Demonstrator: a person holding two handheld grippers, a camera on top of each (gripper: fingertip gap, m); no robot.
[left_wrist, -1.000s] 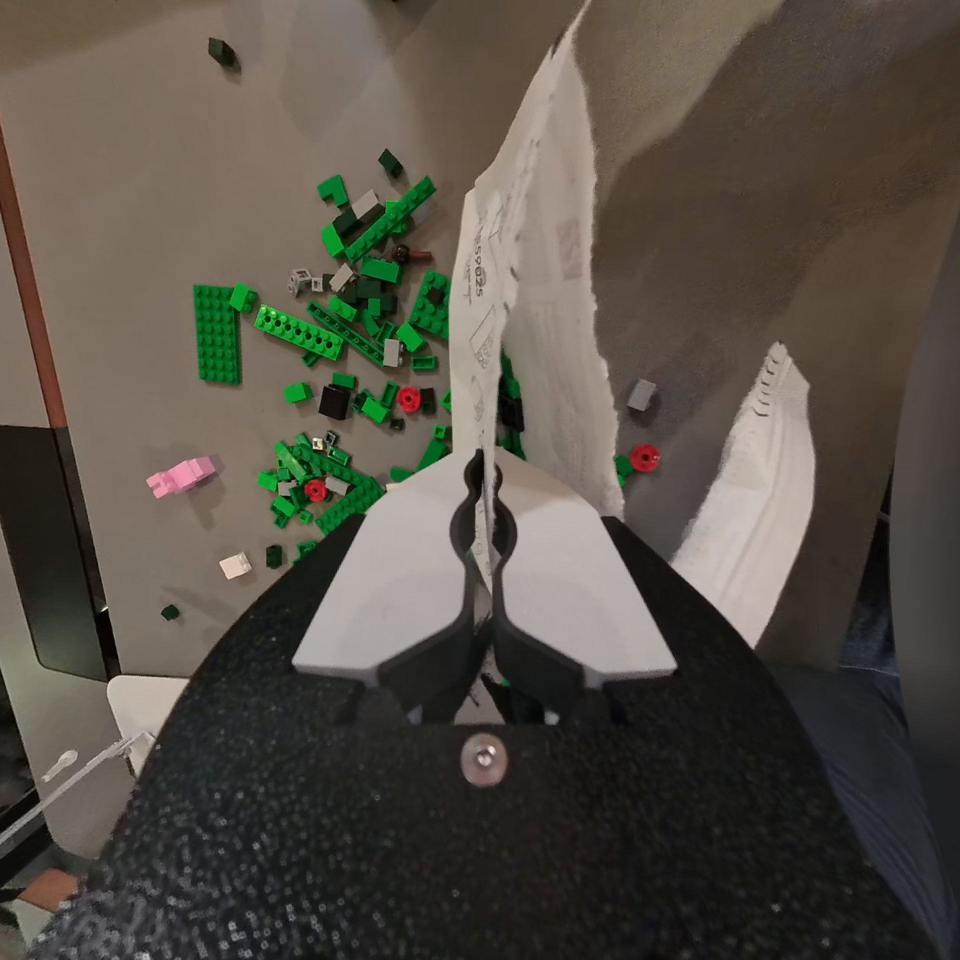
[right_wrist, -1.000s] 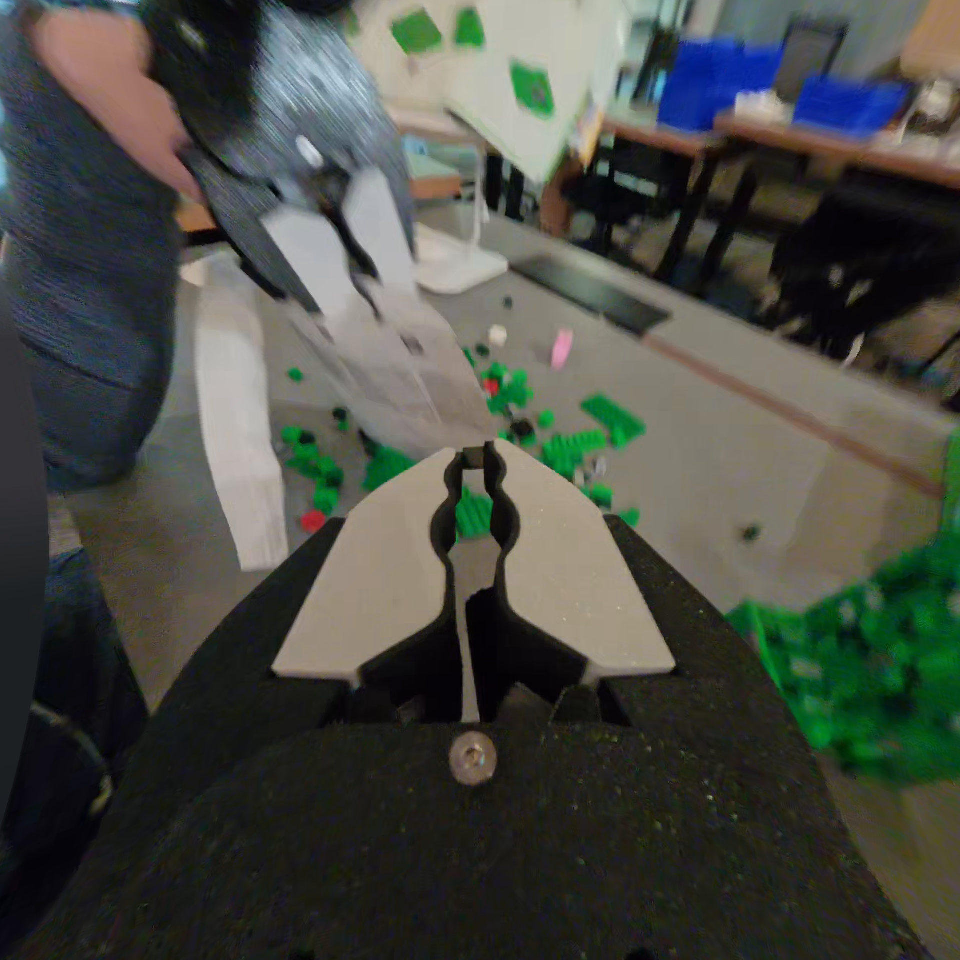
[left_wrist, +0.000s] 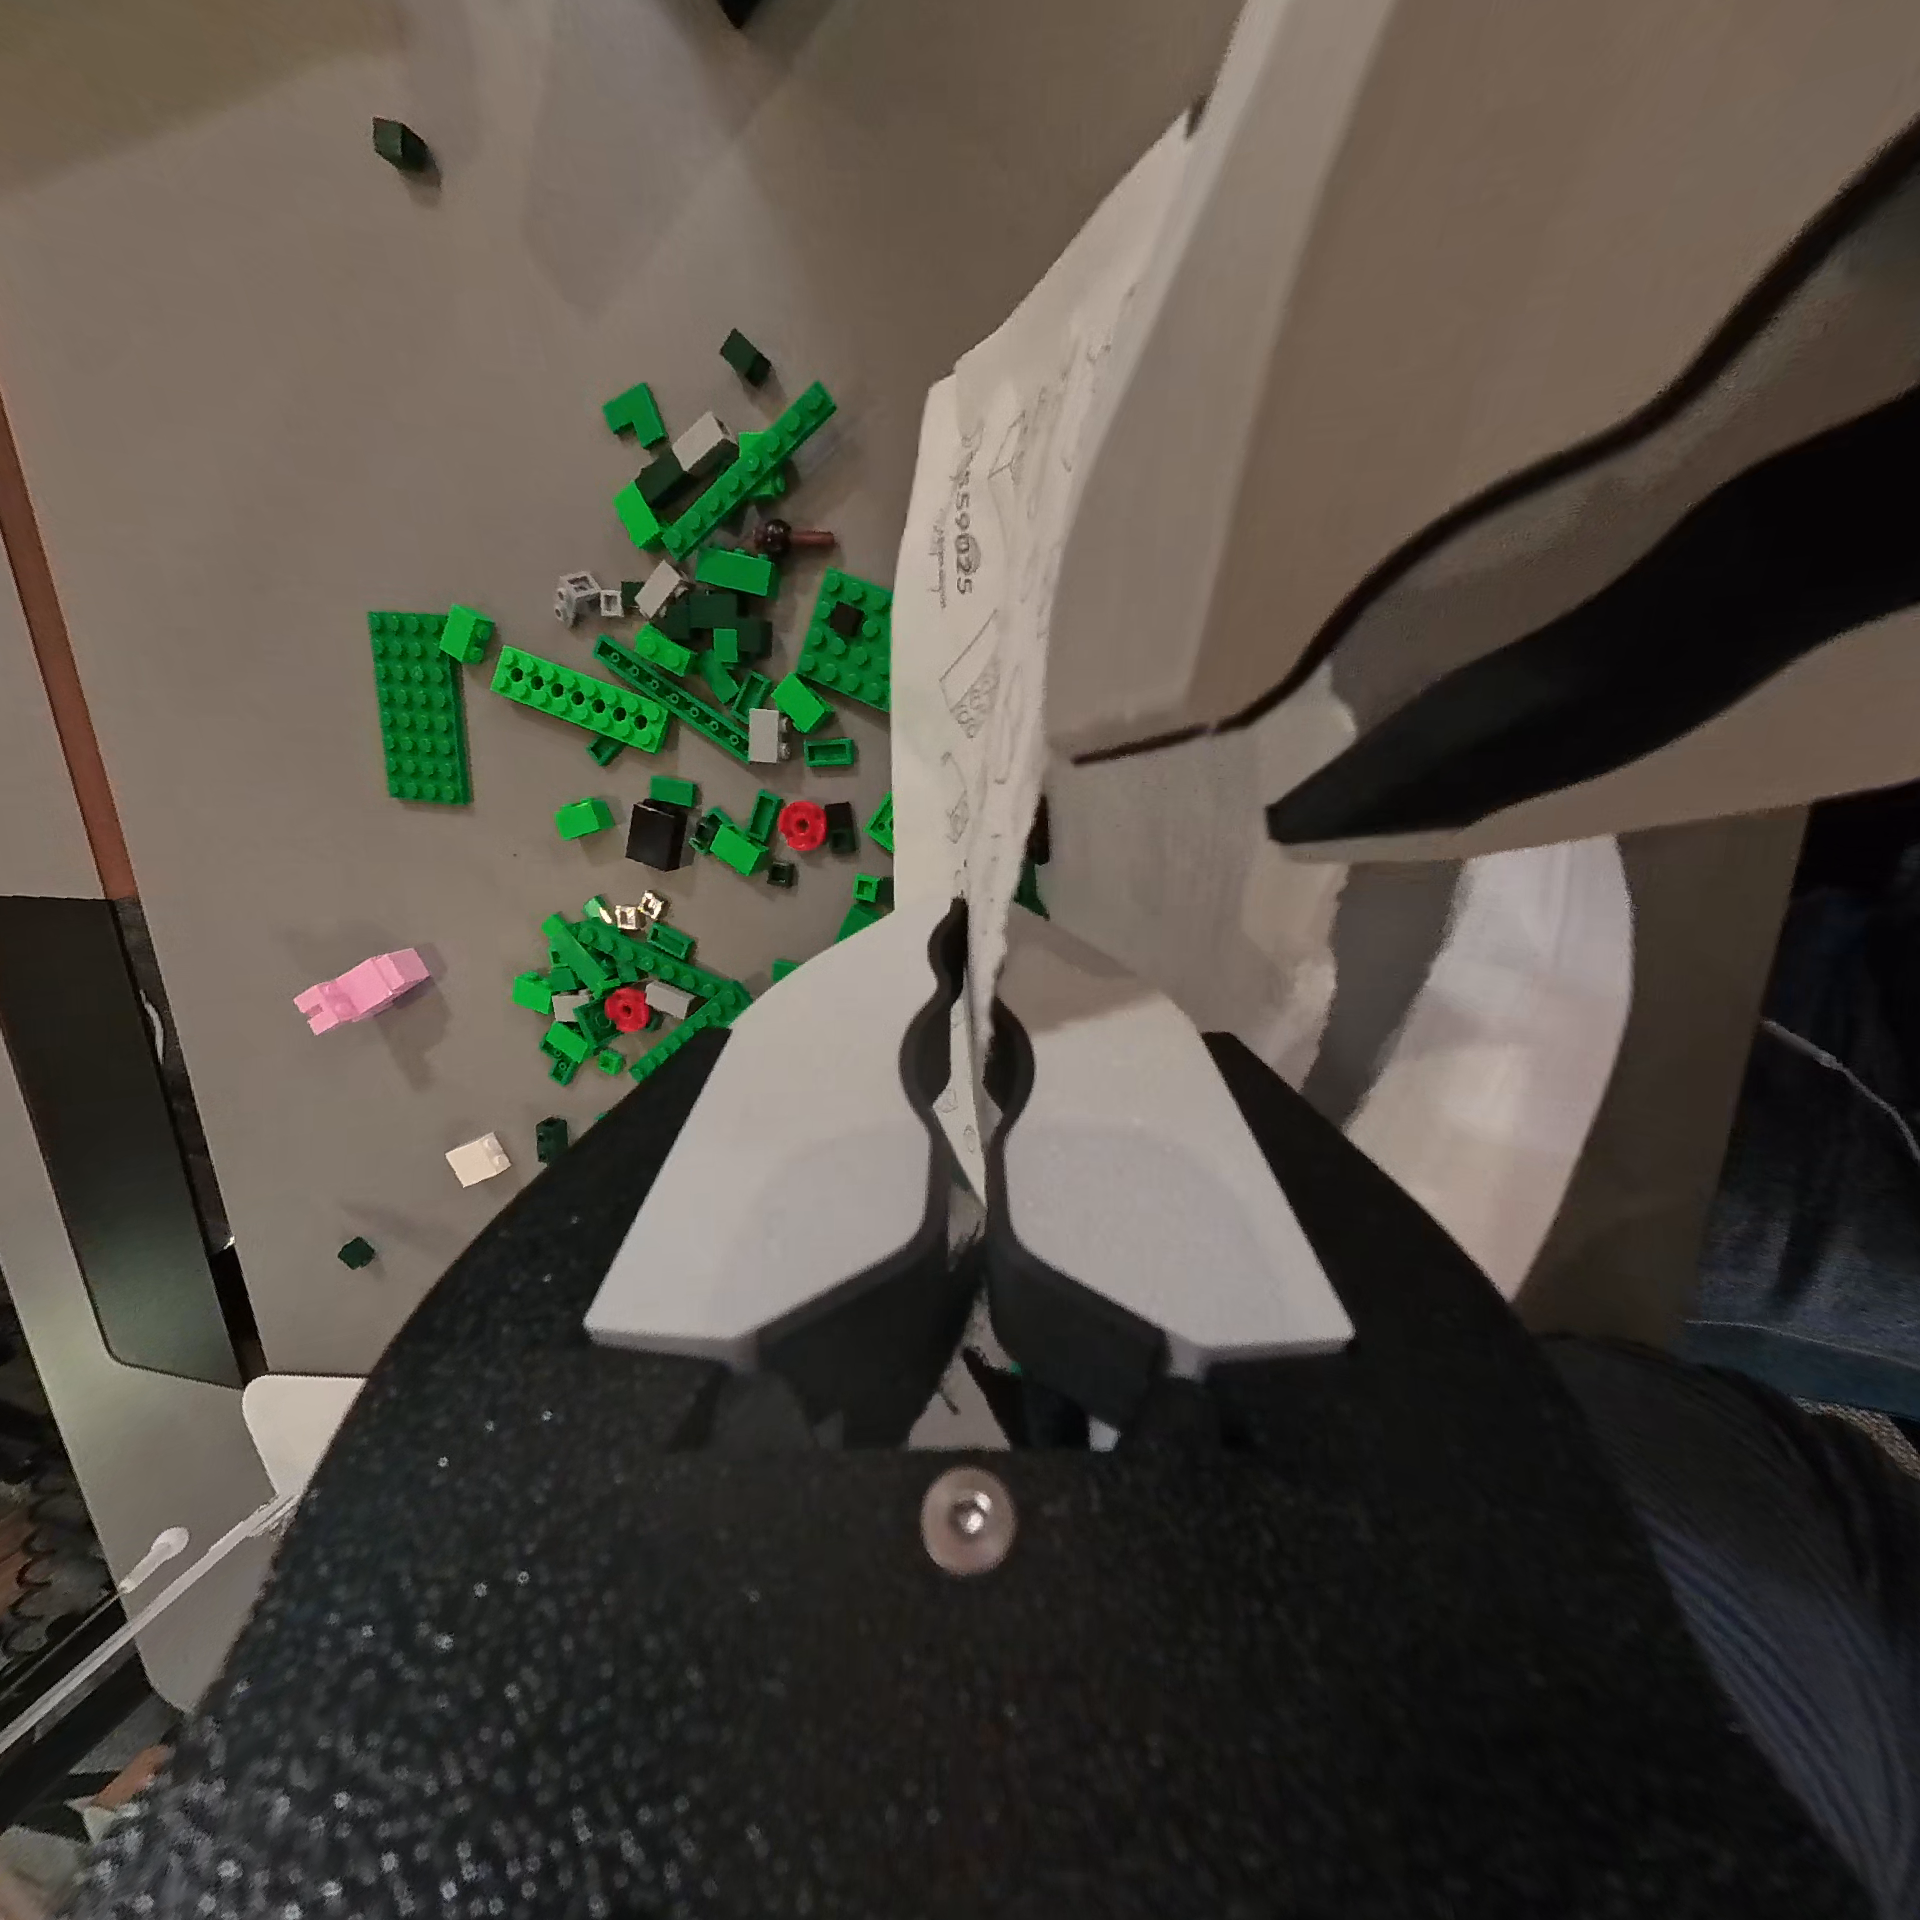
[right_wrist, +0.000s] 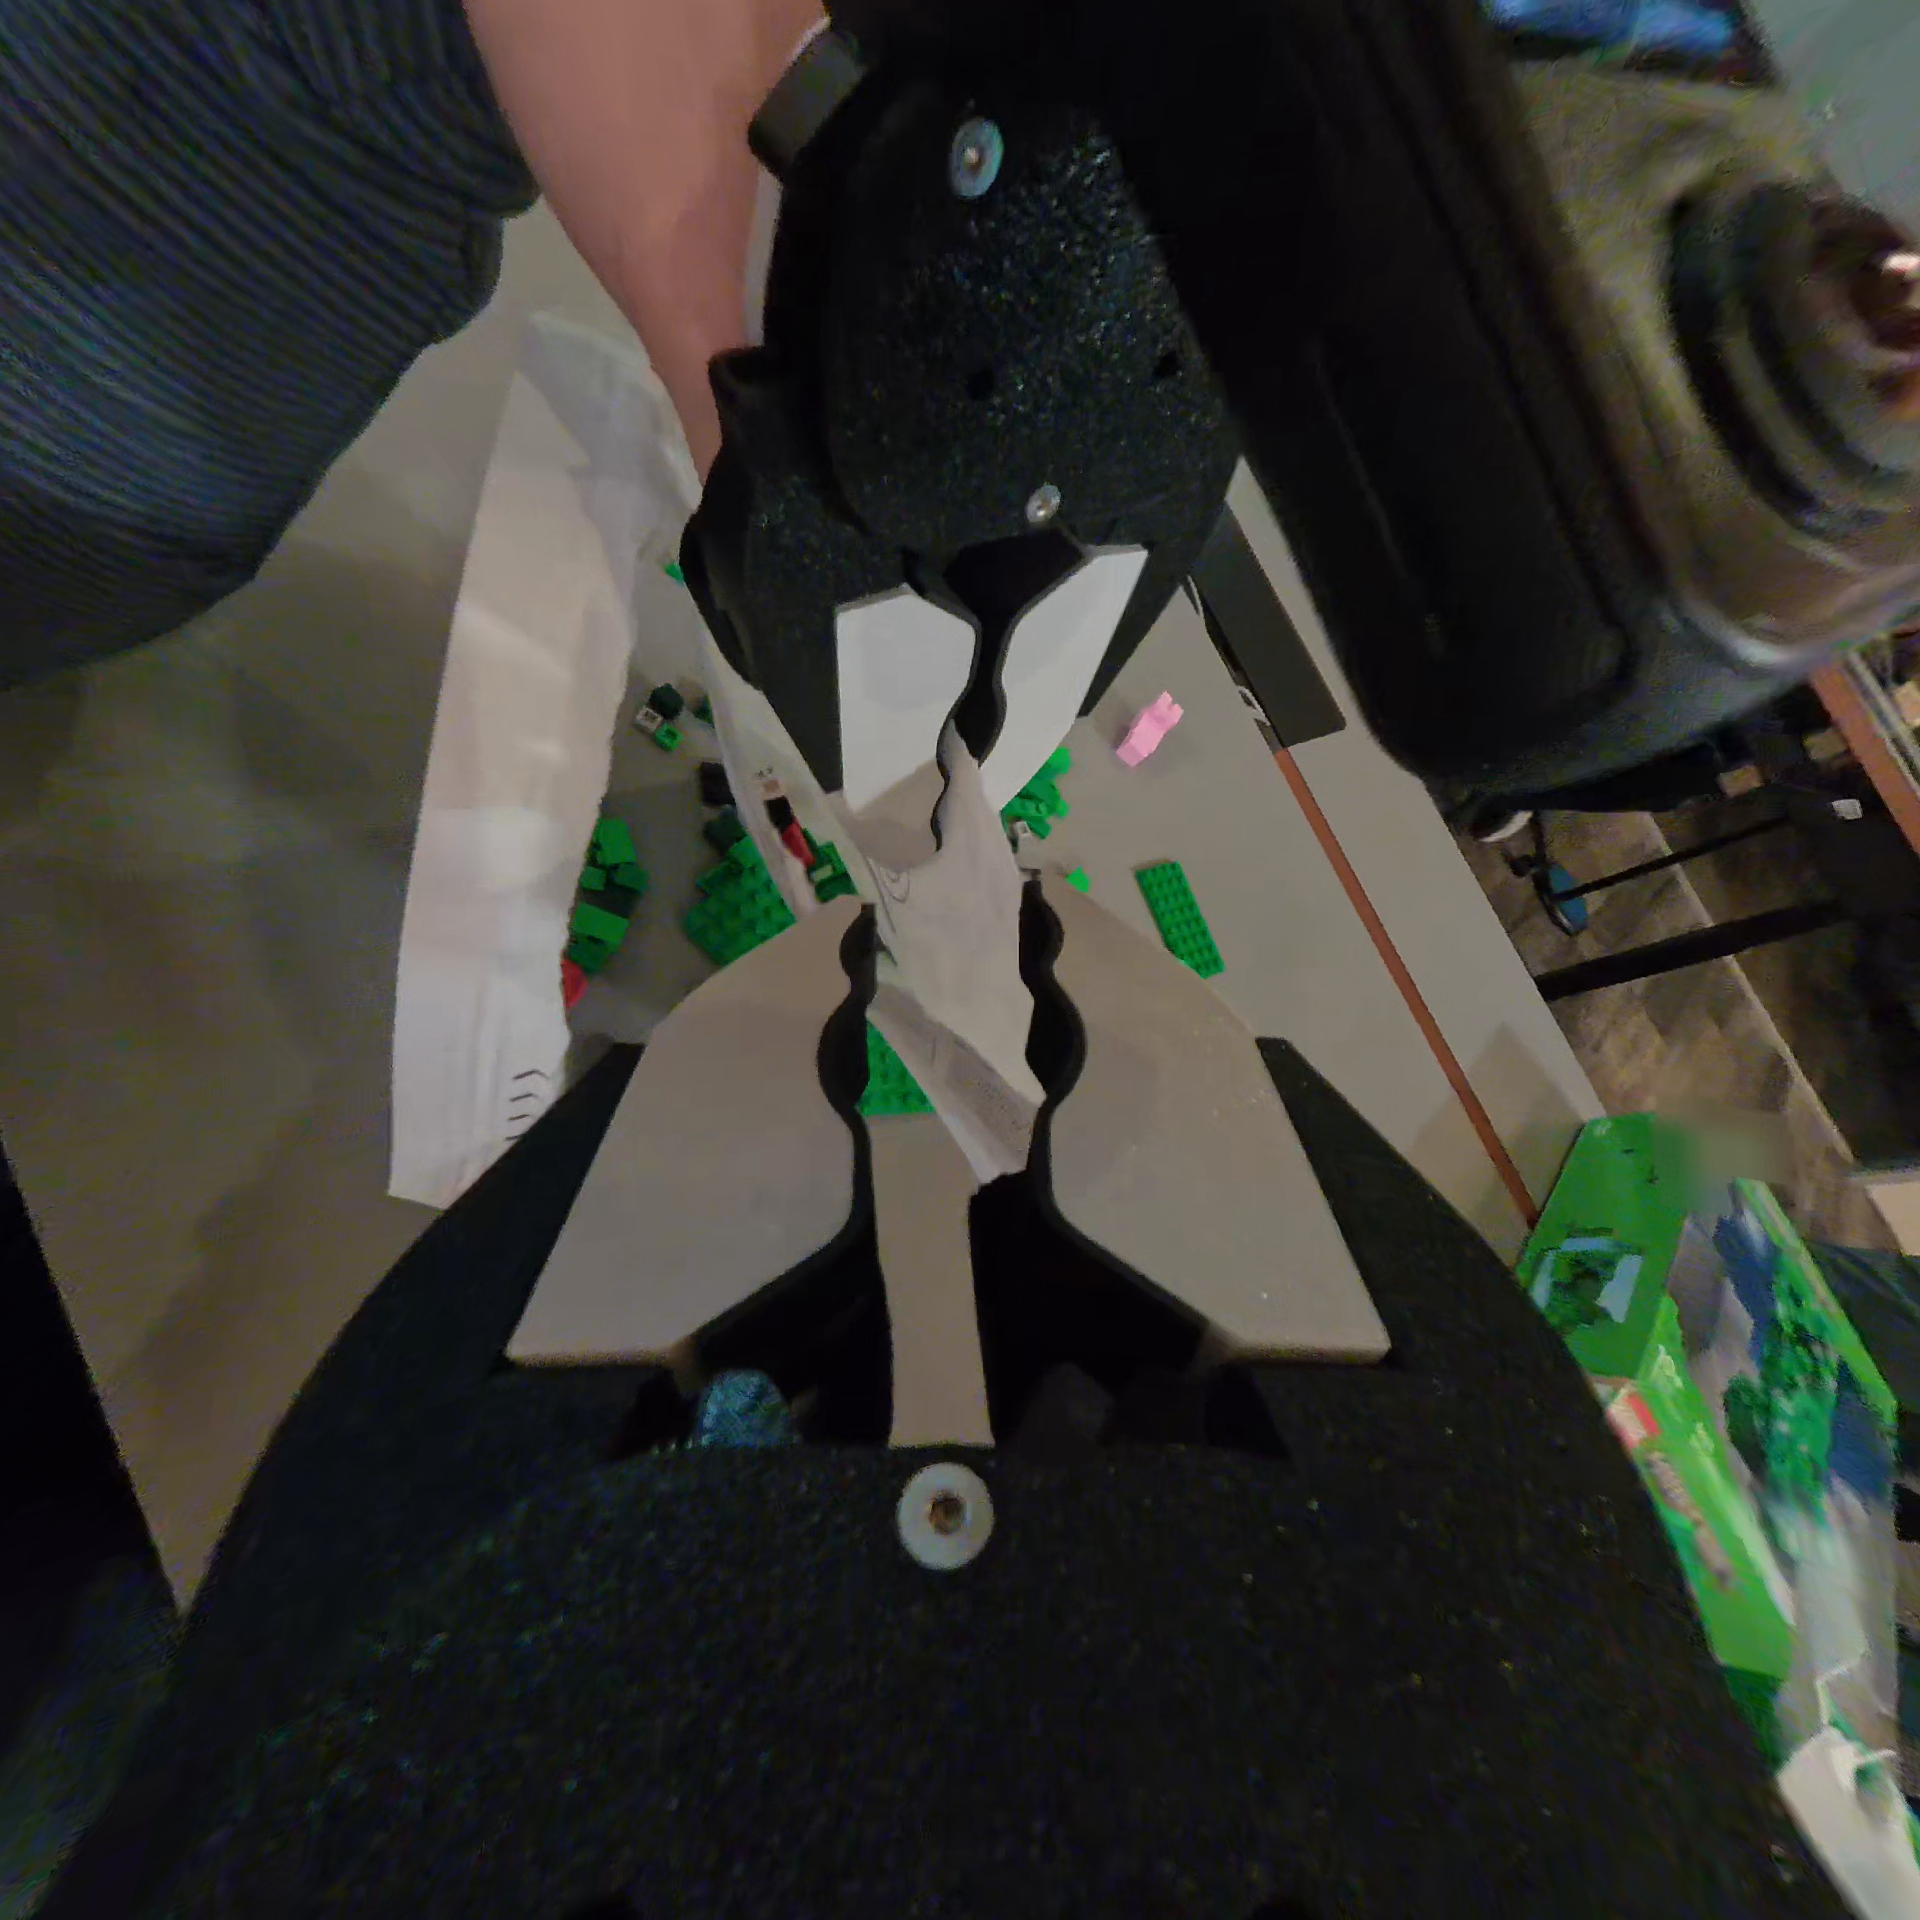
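You are holding the left gripper (left_wrist: 971, 925) clamped on the paper (left_wrist: 966, 665) — the sheet is hanging in the air above the green bricks (left_wrist: 665, 717) on the table (left_wrist: 260, 416). Your right gripper (right_wrist: 945, 914) is straddling its free end — jaws apart, not pinching.

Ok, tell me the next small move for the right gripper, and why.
Probably close the right gripper: its jaws stand open around the loose end of the white paper bag, which the left gripper already pinches shut above the green bricks. Closing would secure a second hold.
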